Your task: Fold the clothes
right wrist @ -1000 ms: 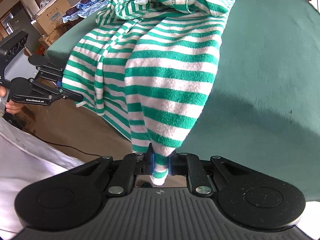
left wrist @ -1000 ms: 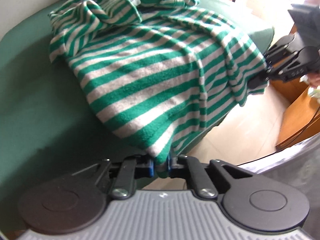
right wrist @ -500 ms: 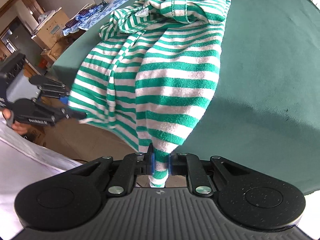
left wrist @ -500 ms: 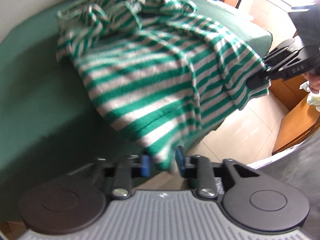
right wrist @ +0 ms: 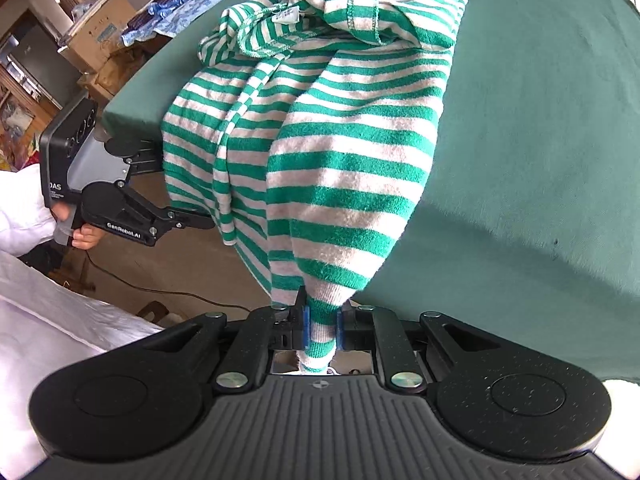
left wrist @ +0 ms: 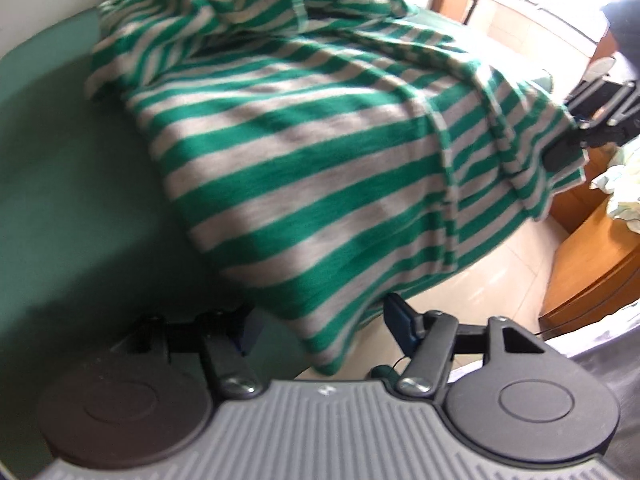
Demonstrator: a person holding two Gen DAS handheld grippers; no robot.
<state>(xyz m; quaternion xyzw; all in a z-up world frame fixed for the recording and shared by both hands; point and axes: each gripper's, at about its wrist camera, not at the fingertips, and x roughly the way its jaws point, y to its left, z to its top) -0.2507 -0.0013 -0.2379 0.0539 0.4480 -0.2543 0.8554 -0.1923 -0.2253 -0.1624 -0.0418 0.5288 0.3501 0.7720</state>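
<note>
Left gripper [left wrist: 320, 328]: its jaws were opening, the blue pads standing well apart; a hanging corner of the striped garment [left wrist: 312, 152] lay between them, but neither pad pressed on it.
Right gripper [right wrist: 322, 330]: nearly closed, its blue pads pinched a narrow bunched end of the garment, which poked out just below the pads.
Garment: a green-and-white striped knit top [right wrist: 332, 152] lay spread over the green tabletop [right wrist: 540, 128], its lower part draping over the near edge of the table; the upper part was crumpled in folds farther back, with a small white label [right wrist: 286, 14] showing near the collar.
Cloth between the grippers: one end ran taut up to the right gripper, while the other end hung slack over the table edge beside the left gripper.
Left view: blurred, so the fine weave and hem could not be made out; the right gripper [left wrist: 568, 148] showed at the far right edge, touching the garment's side.
Right view: the left gripper [right wrist: 200, 222] appeared at the left, held by a hand [right wrist: 84, 236], its fingers beside the draped edge of the garment.
Surroundings: a pale tiled floor [left wrist: 500, 280] below the table edge, wooden furniture [left wrist: 592, 264] at the right of the left view, and cardboard boxes [right wrist: 100, 40] beyond the table in the right view.
Foreground: white cloth or sheeting [right wrist: 44, 332] lay at the lower left of the right view.
</note>
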